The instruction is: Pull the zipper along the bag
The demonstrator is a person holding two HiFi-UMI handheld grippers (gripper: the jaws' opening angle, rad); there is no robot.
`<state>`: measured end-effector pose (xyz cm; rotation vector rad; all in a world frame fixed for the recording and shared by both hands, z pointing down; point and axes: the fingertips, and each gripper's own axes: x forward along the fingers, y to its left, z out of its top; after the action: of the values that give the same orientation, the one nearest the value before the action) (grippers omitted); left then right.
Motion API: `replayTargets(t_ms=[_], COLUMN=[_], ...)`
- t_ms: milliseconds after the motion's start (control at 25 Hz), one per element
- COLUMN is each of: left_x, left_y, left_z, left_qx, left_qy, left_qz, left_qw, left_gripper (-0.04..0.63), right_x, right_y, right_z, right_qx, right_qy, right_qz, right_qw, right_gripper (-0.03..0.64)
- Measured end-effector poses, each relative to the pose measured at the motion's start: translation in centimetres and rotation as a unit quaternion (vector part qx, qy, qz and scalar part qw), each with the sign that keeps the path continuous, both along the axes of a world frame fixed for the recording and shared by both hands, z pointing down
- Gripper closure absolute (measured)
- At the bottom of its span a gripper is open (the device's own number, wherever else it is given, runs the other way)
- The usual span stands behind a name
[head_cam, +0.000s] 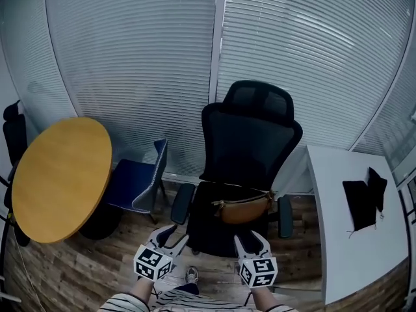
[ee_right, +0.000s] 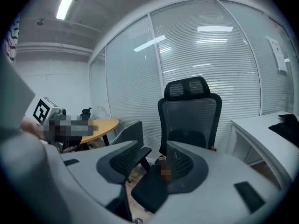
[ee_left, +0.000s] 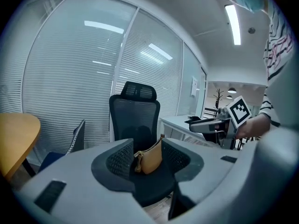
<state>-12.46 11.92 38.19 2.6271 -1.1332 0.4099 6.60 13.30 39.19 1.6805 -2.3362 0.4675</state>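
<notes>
Head view shows the grey left gripper [head_cam: 172, 234] and right gripper [head_cam: 249, 237] gaping, empty, short of the tan leather bag [head_cam: 244, 208] on the black mesh chair [head_cam: 250, 135]; left gripper view frames that bag clearly.

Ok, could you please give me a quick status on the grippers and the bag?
Left gripper open, empty. Right gripper open, empty. Bag on the chair seat, untouched, ahead of both. Nothing in the way.

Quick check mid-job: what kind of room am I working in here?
Most likely an office or meeting room: a black mesh swivel chair, a round yellow-wood table, a white desk, and glass walls with horizontal blinds.
</notes>
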Motion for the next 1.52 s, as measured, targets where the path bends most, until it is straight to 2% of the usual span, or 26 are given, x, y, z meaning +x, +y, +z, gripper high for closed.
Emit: replayTargets(t_ms=[320,600,800,1000,1240,1520], left_x=[-2.0,-1.3,-2.1,-3.3,-3.6,-3.3], left_y=[-7.5,-10.6,-11.5,-12.6,-13.0,-12.7], left_z=[2.6,5.5,8.0,9.8,11.1,13.8], left_qx=[-0.022,-0.052,-0.085,-0.104,-0.113,-0.121], left_qy=[-0.001,0.018,0.029,0.029,0.037,0.047], left_qz=[0.037,0.039,-0.005,-0.062,-0.115,-0.153], left_qw=[0.9991,0.9977,0.9960,0.9922,0.9861,0.9797], left_gripper=[0.431,0.431,0.431,0.431,0.431,0.431], right_x=[-3.3,-4.2,-4.6,-4.7,-6.2,-7.5], right_y=[-7.0,-10.7,-13.5,-17.2,-19.6,-21.8], right_z=[2.6,6.8,9.8,12.8,17.1,21.6], right_qx=[-0.010,-0.051,-0.073,-0.067,-0.076,-0.078], right_qy=[0.053,0.123,0.166,0.232,0.267,0.303], right_qz=[0.010,-0.034,-0.092,-0.146,-0.212,-0.274], right_qw=[0.999,0.991,0.979,0.959,0.937,0.909], right_gripper=[0.428,0.428,0.433,0.443,0.448,0.456])
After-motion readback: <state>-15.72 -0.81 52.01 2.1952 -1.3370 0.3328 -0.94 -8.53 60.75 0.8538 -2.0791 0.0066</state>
